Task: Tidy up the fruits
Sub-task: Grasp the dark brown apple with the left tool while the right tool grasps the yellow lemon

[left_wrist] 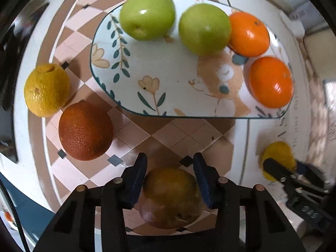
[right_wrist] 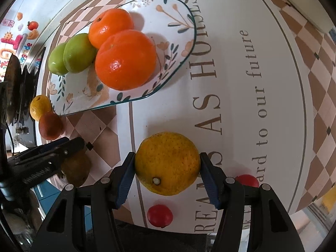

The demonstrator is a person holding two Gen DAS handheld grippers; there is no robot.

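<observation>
A patterned plate [left_wrist: 168, 67] [right_wrist: 182, 42] holds two green apples [left_wrist: 147, 14] [left_wrist: 203, 29] and two bright oranges [left_wrist: 248, 34] [left_wrist: 271, 82]. My left gripper [left_wrist: 170, 168] is shut on a brownish-yellow pear [left_wrist: 172, 197], held just in front of the plate. My right gripper [right_wrist: 167, 163] is shut on a yellow orange [right_wrist: 168, 163] that hangs above the tablecloth; it also shows in the left wrist view [left_wrist: 277, 155]. A yellow citrus [left_wrist: 46, 90] and a dark reddish orange [left_wrist: 86, 130] lie left of the plate.
Two small red fruits [right_wrist: 160, 215] [right_wrist: 247, 181] lie on the tablecloth [right_wrist: 231, 84] below my right gripper. The table's edge runs along the left, with dark clutter [right_wrist: 12, 88] beyond it. A pale object [right_wrist: 304, 4] lies at the far right.
</observation>
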